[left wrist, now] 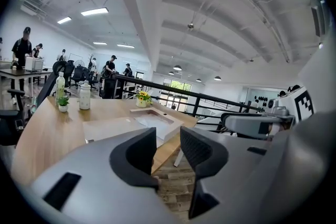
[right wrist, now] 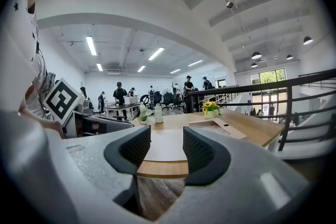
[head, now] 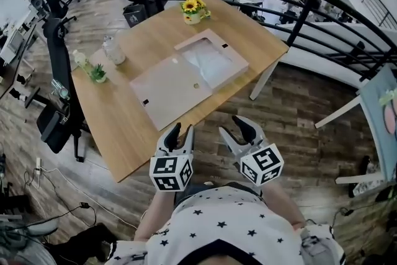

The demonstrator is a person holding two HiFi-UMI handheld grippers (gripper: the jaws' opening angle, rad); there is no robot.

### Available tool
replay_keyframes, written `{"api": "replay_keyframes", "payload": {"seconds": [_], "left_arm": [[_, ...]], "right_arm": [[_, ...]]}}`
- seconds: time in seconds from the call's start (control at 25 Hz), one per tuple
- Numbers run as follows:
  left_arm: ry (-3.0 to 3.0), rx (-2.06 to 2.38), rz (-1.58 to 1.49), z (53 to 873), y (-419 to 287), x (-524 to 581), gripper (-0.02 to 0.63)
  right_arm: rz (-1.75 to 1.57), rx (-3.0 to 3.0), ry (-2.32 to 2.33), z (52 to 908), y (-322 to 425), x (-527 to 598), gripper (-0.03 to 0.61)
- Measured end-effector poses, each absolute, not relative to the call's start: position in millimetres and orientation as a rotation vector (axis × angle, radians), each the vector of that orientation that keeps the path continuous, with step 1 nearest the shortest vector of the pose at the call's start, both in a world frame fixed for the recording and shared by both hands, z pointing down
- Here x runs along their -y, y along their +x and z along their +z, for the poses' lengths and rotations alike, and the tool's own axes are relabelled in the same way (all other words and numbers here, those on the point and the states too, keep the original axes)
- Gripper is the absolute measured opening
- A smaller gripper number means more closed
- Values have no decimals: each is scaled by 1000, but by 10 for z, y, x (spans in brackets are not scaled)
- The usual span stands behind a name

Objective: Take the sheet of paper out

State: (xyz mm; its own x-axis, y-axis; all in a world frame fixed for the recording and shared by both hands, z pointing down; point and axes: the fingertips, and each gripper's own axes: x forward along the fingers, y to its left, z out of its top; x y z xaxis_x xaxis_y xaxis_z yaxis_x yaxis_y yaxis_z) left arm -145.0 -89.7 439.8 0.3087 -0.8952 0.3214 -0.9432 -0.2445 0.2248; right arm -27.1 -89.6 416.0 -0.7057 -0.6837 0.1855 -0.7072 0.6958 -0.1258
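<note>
A flat beige box (head: pixel 186 74) lies open on the wooden table (head: pixel 124 127), its lid (head: pixel 166 91) folded flat to the left. Its shallow tray holds a white sheet of paper (head: pixel 211 61). Both grippers hover off the table's near edge, close to my body and well short of the box. My left gripper (head: pixel 182 131) is open with nothing between its jaws. My right gripper (head: pixel 239 130) is open and empty too. The left gripper view shows the box (left wrist: pixel 152 120) beyond the left gripper (left wrist: pixel 168 149). The right gripper view shows the lid (right wrist: pixel 167 143) past the right gripper (right wrist: pixel 166 147).
A pot of sunflowers (head: pixel 193 9) stands at the table's far corner. A clear bottle (head: pixel 115 50) and a small plant (head: pixel 97 73) stand at the left side. Office chairs (head: pixel 59 90) are left of the table, a black railing (head: pixel 298 15) behind it.
</note>
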Motion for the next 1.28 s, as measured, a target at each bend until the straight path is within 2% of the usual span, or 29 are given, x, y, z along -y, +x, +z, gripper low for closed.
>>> {"api": "replay_keyframes", "payload": {"seconds": [0.48,1.28], "left_arm": [[2159,1648,207,4620,-1570,1416,135],[2070,1726,214,4575,-1370,3140,124]], "right_arm": [[355,2763,1106,4384,-339,1426,178],[287,2812,948,4102,-257,3273,178]]}}
